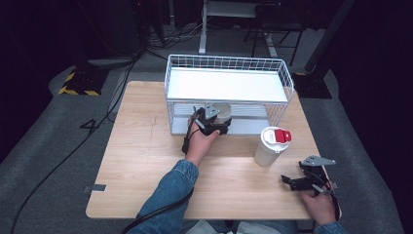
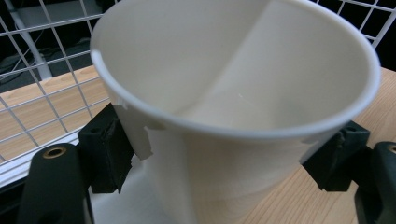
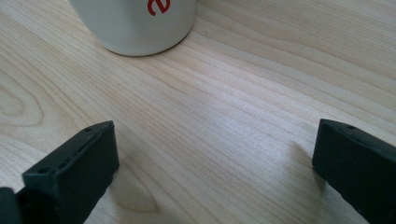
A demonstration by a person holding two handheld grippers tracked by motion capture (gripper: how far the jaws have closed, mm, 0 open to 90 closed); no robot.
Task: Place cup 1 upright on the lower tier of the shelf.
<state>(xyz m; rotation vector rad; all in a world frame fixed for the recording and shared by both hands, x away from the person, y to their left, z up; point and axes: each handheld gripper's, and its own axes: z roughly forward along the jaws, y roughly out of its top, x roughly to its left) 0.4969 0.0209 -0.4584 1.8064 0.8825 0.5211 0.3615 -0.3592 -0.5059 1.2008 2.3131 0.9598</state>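
At the centre of the high view, an open white paper cup (image 2: pixel 243 93) is clamped by the left gripper (image 1: pixel 212 122) inside the white wire basket (image 1: pixel 229 63)'s lower level. The thin wall could be crushed, or its rim caught on wires. At lower right, the right gripper (image 1: pixel 304 181) is held apart over the wooden worktop (image 1: pixel 141 161).

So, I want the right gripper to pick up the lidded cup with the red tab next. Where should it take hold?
Probably on the plain side wall of the lidded cup, below the lid, coming in level from the person's side. The cup stands upright on the table with open space toward the right gripper, whose jaws already stand wide. Avoid the lid: its red tab sticks out.
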